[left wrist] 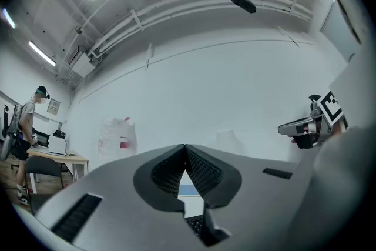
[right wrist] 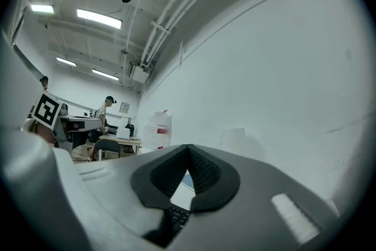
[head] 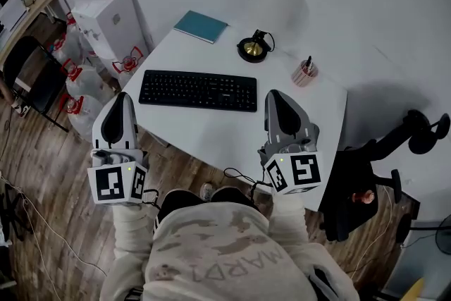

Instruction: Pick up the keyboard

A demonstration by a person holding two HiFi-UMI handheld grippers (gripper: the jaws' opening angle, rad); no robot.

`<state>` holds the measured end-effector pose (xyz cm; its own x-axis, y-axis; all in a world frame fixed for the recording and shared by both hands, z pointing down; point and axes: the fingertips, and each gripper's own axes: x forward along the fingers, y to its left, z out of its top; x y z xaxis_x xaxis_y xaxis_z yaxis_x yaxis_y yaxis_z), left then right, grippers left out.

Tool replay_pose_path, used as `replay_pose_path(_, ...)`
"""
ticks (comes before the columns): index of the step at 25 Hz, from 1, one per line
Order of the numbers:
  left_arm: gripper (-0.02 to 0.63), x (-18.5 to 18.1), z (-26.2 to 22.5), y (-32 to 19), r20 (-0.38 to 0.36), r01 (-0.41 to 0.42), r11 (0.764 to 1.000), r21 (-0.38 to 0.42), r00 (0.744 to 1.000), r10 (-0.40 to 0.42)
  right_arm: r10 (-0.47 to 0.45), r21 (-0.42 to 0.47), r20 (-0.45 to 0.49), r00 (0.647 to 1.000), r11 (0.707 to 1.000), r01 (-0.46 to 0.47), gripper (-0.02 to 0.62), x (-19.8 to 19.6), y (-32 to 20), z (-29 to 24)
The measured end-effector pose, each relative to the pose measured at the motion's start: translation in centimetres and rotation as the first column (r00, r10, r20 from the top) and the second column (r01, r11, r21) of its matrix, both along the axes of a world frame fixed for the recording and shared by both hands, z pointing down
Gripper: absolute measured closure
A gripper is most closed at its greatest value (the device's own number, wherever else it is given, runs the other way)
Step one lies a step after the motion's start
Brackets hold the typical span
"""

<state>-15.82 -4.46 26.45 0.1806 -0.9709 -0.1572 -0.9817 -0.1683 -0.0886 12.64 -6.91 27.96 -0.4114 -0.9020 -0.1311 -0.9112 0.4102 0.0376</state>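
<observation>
A black keyboard lies flat on the white table, its long side across the head view. My left gripper hovers over the table's front left corner, just left of the keyboard's left end, jaws shut and empty. Over the table's front part, just below and right of the keyboard's right end, my right gripper is also shut with nothing in it. A sliver of the keyboard shows under the left gripper's closed tips, and keys peek below the right gripper's tips.
Behind the keyboard lie a teal notebook, a black-and-brass round object and a small pen cup. Water bottles and a white dispenser stand left of the table. A black office chair is at the right.
</observation>
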Motion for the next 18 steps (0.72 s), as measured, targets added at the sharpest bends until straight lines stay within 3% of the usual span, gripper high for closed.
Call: replay_pose_path(18,0.601,-1.1,3.0,-7.8,0.031,0.028,0.993,-0.112,0.999,-0.025,0.004,-0.133,0.016,1.000,0.991,-0.002,0.584,0.4,-8.5,4.4)
